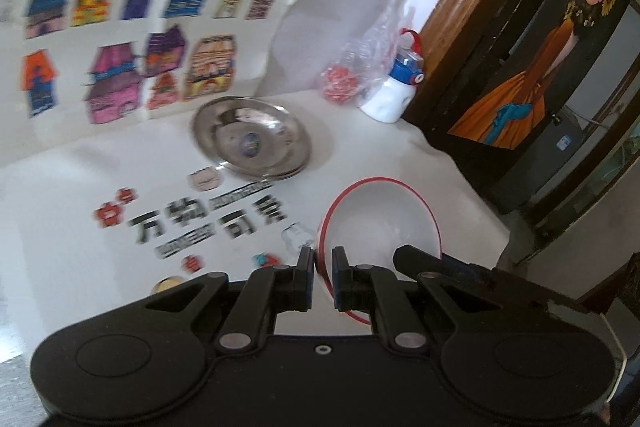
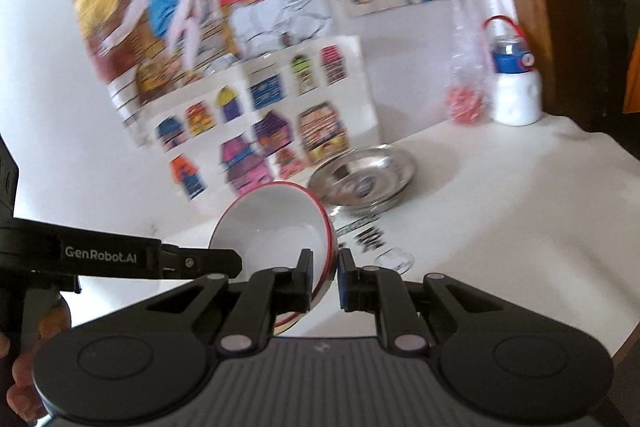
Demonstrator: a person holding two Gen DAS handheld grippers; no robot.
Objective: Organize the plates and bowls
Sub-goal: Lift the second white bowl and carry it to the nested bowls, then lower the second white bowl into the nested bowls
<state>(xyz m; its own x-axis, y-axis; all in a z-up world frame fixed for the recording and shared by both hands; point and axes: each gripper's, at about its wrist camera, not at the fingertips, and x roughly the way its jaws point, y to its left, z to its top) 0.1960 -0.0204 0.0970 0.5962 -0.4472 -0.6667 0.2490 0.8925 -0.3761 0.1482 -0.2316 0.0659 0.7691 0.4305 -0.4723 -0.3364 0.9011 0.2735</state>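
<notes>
Left hand-held gripper is pinching the left rim of the white red-rimmed bowl, pads nearly together with the thin wall between them. The right hand-held gripper is clamped the same way on the opposite rim, so the bowl hangs between the two, tilted, above the white worktop. It looks ceramic or melamine: stiff, glazed, likely slippery and chippable, moderate weight for a rim pinch. The rim is the only practical hold, and two opposed pinches keep it from swinging. Further right and back sit the stacked steel plates, thin, rigid, shiny, light, best taken at the flared edge. Frames are motion-blurred.
</notes>
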